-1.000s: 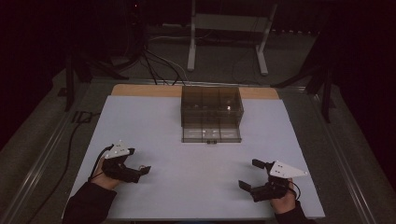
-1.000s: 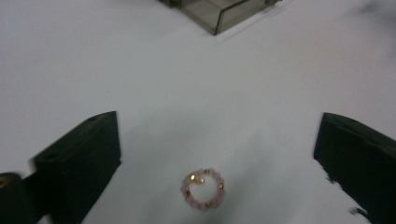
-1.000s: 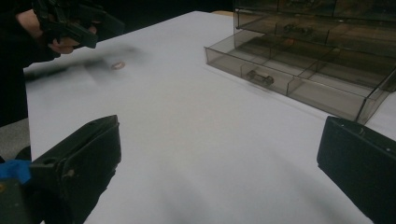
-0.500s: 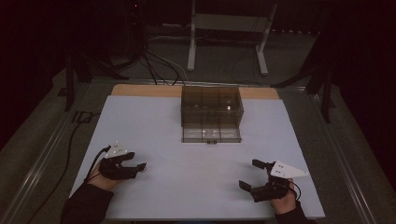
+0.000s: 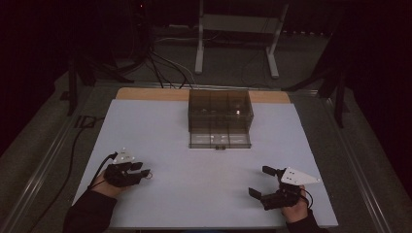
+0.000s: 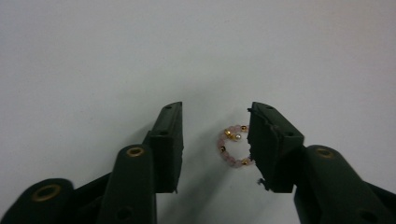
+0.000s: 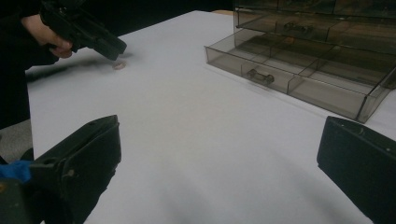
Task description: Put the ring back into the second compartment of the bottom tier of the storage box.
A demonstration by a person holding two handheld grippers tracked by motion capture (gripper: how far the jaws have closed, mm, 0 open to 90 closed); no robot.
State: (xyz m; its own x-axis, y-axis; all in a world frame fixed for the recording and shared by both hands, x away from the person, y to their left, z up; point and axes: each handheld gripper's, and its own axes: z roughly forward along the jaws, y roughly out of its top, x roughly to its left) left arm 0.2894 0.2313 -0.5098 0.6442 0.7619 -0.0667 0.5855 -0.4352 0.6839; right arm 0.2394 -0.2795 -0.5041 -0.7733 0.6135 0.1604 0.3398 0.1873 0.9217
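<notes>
The small ring of pink and gold beads (image 6: 235,146) lies flat on the white table (image 5: 194,179), off-centre between your left gripper (image 6: 215,140)'s half-closing jaws, hugging the right-hand one, still ungripped.

Left gripper (image 5: 144,172) sits low at the near left, its fingers (image 6: 169,140) just been closing but not yet together. Right gripper (image 5: 261,181) rests near right, fingers (image 7: 79,158) spread wide, forearms coming in from below.
</notes>
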